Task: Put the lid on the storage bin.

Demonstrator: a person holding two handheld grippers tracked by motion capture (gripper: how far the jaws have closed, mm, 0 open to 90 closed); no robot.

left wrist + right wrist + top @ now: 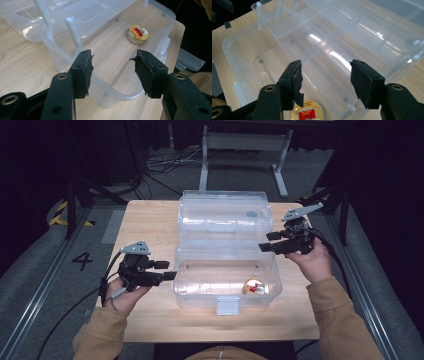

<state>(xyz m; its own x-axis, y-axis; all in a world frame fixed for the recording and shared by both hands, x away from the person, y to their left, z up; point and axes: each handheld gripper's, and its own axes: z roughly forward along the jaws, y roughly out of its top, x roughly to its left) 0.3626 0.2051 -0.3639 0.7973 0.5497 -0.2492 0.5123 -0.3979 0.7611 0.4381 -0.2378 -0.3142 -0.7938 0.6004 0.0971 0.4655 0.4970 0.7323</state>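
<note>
A clear plastic box (225, 275) sits open in the middle of the wooden counter (150, 220), its lid (225, 212) folded back flat on the far side. Inside the box, in the near right corner by the front wall, lies a small round tin (254, 286) with a gold top and a red label. There is print on that label, but it is too small and blurred to read. A clasp (227, 306) hangs at the middle of the box's front edge.

The left claw (167, 270) hovers just beside the box's left wall, its jaws spread wide with nothing between them. From the left gripper view the box's rounded corner (120, 92) sits below and between the jaws, and the tin (137, 34) lies well beyond on the box floor.

The right claw (267, 241) is held over the box's far right corner, near the hinge line where box and lid meet. Its jaws are also apart and empty; they grip nothing. In the right gripper view the tin (308, 112) shows just under the left jaw, at the bottom edge.

On the grey floor left of the counter a black "4" (82, 260) is marked.
</note>
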